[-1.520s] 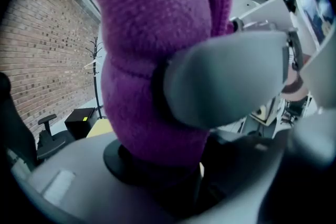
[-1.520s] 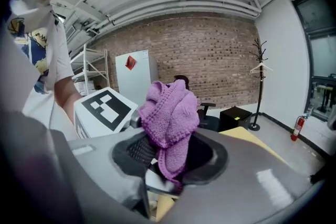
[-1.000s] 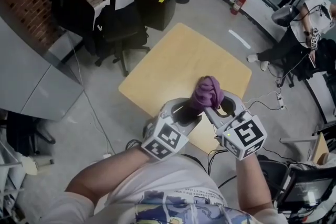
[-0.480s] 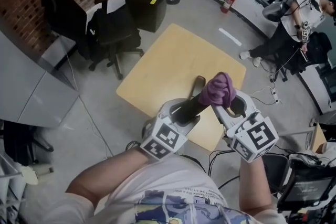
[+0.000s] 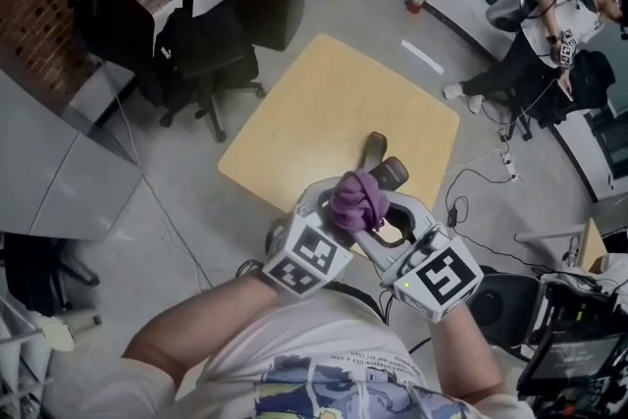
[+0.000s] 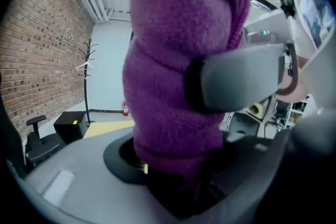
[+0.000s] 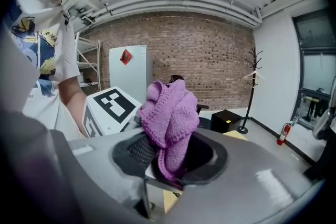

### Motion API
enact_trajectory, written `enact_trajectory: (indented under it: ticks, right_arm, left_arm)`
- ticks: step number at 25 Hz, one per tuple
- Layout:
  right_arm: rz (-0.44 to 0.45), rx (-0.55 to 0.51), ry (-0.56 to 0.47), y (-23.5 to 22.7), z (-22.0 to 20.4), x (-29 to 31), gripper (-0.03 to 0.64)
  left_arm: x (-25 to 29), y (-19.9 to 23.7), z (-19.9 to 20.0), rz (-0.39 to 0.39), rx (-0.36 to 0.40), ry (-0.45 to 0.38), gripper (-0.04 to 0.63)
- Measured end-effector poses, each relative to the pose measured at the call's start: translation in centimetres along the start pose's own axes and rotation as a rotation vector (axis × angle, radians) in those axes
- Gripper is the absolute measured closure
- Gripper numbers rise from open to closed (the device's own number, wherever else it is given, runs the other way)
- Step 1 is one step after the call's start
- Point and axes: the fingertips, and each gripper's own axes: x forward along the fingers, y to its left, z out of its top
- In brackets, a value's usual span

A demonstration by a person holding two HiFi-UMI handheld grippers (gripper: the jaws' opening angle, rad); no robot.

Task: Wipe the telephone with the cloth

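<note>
**Cloth on the handset, both tongs loaded**

- Your left tongs [image 5: 339, 216] are clamped on the black plastic telephone handset [image 5: 377, 152]. You hold it in the air over the near edge of the pale square wooden surface [image 5: 324, 103]. Its far end pokes out past the cloth.
- Your right tongs [image 7: 170, 162] are closed on a bunched purple knitted cloth [image 5: 358, 199]. A fold is pinched low between the pads and the rest is mounded above them.
- In the left gripper view the cloth fills the frame and sits right on the dark handset, apparently touching it.

Handling, as a judgement:
- Cloth: soft, light and floppy. It will squash and drag rather than slide cleanly, and loose knit can snag on edges. Your pinch on a thick fold looks secure, so keep the bulk forward as the wiping face.
- Handset: rigid, smooth plastic, probably fairly light and liable to twist or slip under sideways rubbing. Grip it across the narrow middle bar, as you seem to, so both ends stay reachable.
- Press lightly, and wipe along its length rather than across it, so the handset is not levered out of the left pads.
</note>
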Motion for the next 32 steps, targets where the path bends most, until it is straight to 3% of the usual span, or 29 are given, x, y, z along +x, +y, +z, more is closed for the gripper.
enact_trajectory:
  ticks: [13, 18, 21, 25, 29, 32]
  right_arm:
    - [-0.296, 0.035, 0.009, -7.2, -0.8, -4.1, 0.488]
    - [-0.365, 0.047, -0.009, -8.6, -0.3, -6.1, 0.488]
    - [-0.333, 0.033, -0.025, -7.2, 0.9, -6.0, 0.488]
    - [-0.221, 0.008, -0.042, -3.8, 1.6, -4.4, 0.488]
    - [-0.101, -0.004, -0.032, -0.7, 0.3, -2.1, 0.488]
    - [-0.078, 0.018, -0.03, -0.9, -0.7, -1.7, 0.488]
  left_arm:
    - [-0.8, -0.4, -1.4, -0.069, -0.013, 0.004, 0.337]
    - [-0.4, -0.7, -1.5, -0.097, -0.027, 0.006, 0.337]
    - [-0.3, -0.3, -1.4, -0.095, -0.033, 0.009, 0.337]
    - [0.5, -0.2, -0.8, -0.088, -0.025, 0.004, 0.337]
    - [1.4, -0.9, -0.3, -0.086, -0.011, 0.002, 0.337]
    - [2.1, -1.0, 0.1, -0.073, -0.004, 0.006, 0.337]
